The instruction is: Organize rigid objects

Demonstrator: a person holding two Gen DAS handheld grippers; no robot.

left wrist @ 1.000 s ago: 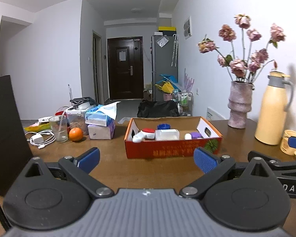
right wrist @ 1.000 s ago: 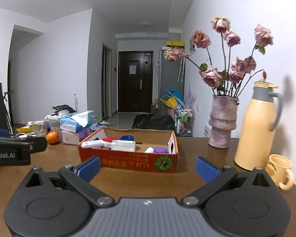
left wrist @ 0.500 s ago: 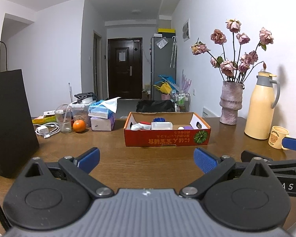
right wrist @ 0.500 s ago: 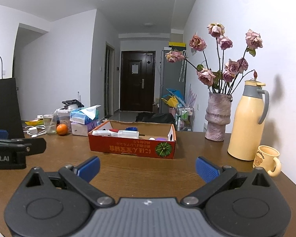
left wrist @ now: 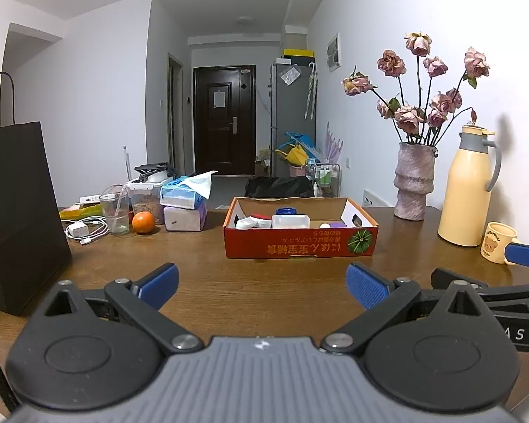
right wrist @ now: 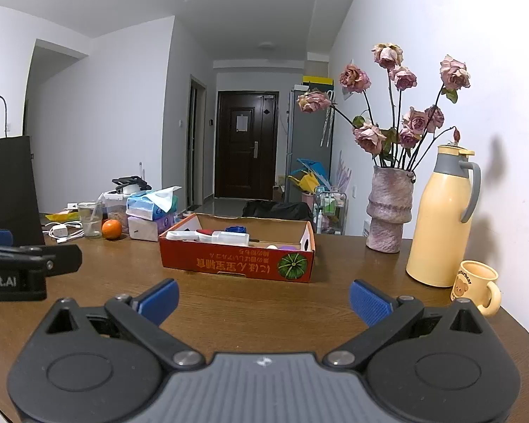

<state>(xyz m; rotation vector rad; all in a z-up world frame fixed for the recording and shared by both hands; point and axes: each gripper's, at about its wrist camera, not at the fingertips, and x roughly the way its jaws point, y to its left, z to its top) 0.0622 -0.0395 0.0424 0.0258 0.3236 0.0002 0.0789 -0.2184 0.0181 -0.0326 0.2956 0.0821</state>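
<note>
Left wrist view: my left gripper [left wrist: 262, 283] hovers low over a brown table [left wrist: 264, 282], its blue-padded jaws spread wide with nothing between them. Straight ahead, well apart from the gripper, sits a red cardboard box [left wrist: 299, 245] near the table's middle. Inside it I can see small rigid items: a white block [left wrist: 290, 221], a red-topped piece [left wrist: 259, 217], a blue cap [left wrist: 286, 210] and something purple [left wrist: 336, 225] (too small to identify further). Left of the box stand a black bag [left wrist: 17, 211], a glass [left wrist: 115, 213], an orange [left wrist: 143, 222] and stacked tissue packs [left wrist: 186, 208]. To the right are a vase [left wrist: 413, 181] of dried roses, a cream jug [left wrist: 467, 190] and a yellow mug [left wrist: 498, 242]. My right gripper's arm enters at the right edge.

From the right wrist, my right gripper [right wrist: 263, 301] is also wide open and empty, above the table, with the box [right wrist: 238, 262] ahead and slightly left. The mug [right wrist: 476, 287] stands just beside the jug [right wrist: 441, 218], near this gripper's right finger.
</note>
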